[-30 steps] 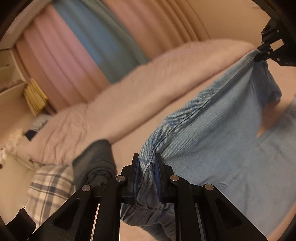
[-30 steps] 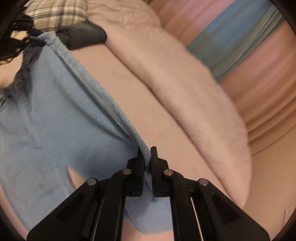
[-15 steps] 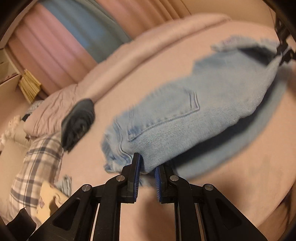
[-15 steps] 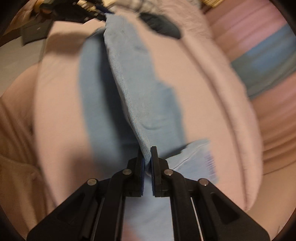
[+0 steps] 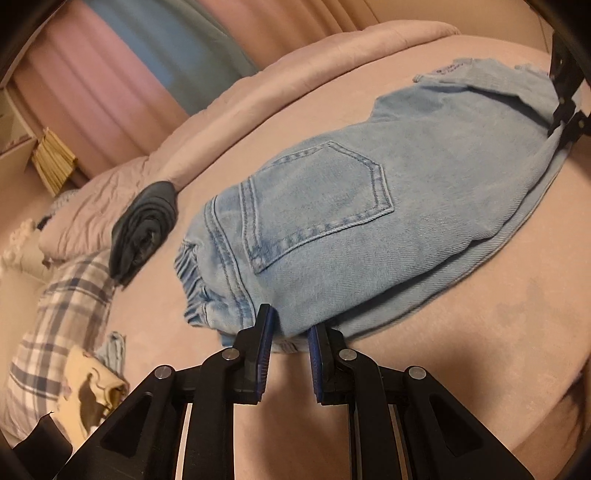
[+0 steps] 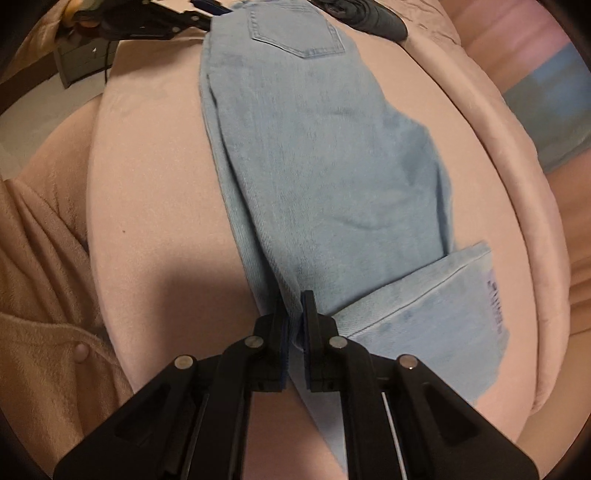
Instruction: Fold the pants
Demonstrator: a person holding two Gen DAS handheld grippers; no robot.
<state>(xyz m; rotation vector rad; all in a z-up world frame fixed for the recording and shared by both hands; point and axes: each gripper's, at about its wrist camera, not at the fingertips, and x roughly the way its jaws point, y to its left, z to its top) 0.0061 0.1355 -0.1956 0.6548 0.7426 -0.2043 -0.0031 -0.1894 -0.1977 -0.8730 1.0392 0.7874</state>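
Observation:
Light blue jeans lie on the pink bed, folded lengthwise with a back pocket facing up. My left gripper is at the waistband end, its jaws parted with the denim edge between them. My right gripper is shut on the jeans' leg end, where a hem flap spreads to the right. Each gripper also shows in the other's view: the right one in the left wrist view, the left one in the right wrist view.
A rolled dark garment lies beside the waistband, also in the right wrist view. A plaid pillow and small clothes lie at the left. A pink duvet runs along the far side. The bed edge is near.
The jeans came down from hanging in the air and now lie flat on the bed. My left gripper's jaws have parted wider. My right gripper stays shut on the leg end.

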